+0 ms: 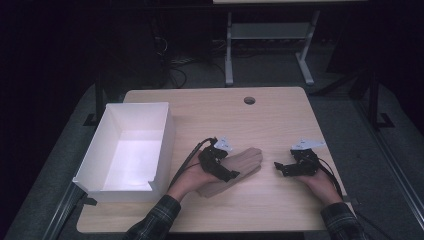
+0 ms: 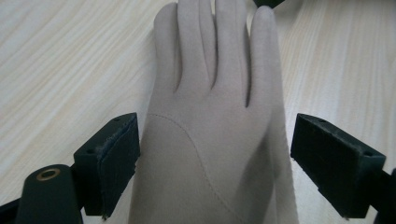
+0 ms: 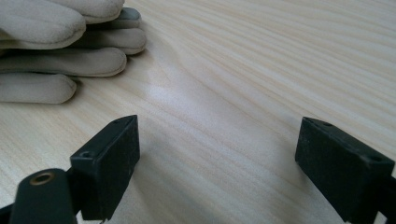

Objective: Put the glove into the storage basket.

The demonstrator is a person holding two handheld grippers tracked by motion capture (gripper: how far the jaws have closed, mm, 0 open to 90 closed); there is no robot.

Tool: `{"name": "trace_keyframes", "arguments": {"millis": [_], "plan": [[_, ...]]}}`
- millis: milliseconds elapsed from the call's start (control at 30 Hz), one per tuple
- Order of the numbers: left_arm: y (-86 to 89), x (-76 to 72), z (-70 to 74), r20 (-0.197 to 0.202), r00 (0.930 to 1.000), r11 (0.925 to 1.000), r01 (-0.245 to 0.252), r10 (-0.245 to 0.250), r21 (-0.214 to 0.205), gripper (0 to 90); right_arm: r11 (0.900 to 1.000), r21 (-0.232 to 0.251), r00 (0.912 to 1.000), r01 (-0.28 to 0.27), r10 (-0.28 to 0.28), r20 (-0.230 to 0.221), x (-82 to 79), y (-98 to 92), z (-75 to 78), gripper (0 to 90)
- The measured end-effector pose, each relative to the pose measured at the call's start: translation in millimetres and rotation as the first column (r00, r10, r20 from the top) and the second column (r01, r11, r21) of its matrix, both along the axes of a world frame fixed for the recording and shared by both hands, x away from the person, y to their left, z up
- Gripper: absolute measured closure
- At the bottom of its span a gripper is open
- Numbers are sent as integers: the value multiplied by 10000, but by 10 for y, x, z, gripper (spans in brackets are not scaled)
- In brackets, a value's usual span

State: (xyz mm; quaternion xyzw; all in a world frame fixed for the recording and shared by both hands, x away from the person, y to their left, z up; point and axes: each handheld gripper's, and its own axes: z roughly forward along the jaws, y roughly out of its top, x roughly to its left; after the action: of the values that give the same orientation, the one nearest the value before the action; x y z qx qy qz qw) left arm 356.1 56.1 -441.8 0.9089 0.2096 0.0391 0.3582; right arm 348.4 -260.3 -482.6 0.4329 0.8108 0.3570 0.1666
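Observation:
A beige glove (image 1: pixel 246 161) lies flat on the wooden table (image 1: pixel 280 120), its fingers pointing away to the right. My left gripper (image 1: pixel 230 175) hovers over the cuff end, open. In the left gripper view the glove (image 2: pixel 210 130) runs between the two black jaws, which stand on either side of it without pressing. My right gripper (image 1: pixel 278 168) is to the right of the glove, open, its jaws pointing left at the fingertips. In the right gripper view the jaws (image 3: pixel 217 163) span bare wood, and the glove's fingertips (image 3: pixel 51 46) lie at the upper left.
An open white box (image 1: pixel 165 135) stands on the table's left side, close to the left hand. A round cable hole (image 1: pixel 249 100) is near the far edge. Bare wood stretches beyond the glove and along the front edge.

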Motion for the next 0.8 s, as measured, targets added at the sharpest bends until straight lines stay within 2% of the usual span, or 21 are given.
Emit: {"name": "trace_keyframes", "arguments": {"millis": [133,267,333,367,400,633,767,800], "plan": [[-53,-10,-56,-2,9999,9998,107,-107,192,152,10000,0,10000,-2,2,3,0,0,0,135],[-116,-32,-144,31,9998,9977,186,-188,647,152,10000,3,10000,-5,5,5,0,0,0,134],[-130,-41,-165,10,9999,9978,151,-152,641,152,10000,1,10000,1,-1,4,0,1,0,135],[-142,-47,-190,25,9998,9965,210,-213,809,152,10000,1,10000,1,-1,7,1,2,0,135],[-156,-66,-214,244,9993,9948,246,-271,991,152,10000,-2,10000,-1,1,4,0,2,0,135],[-147,-84,-226,377,9991,9950,168,-206,980,167,10000,-3,10000,1,-1,1,0,2,0,135],[-125,-90,-199,442,9989,9945,138,-184,1038,274,10000,-11,10000,10,-10,-2,-1,4,0,135],[-113,-93,-191,433,9990,9949,44,-88,1003,389,10000,-20,10000,8,-8,-7,-1,4,1,135]]}}
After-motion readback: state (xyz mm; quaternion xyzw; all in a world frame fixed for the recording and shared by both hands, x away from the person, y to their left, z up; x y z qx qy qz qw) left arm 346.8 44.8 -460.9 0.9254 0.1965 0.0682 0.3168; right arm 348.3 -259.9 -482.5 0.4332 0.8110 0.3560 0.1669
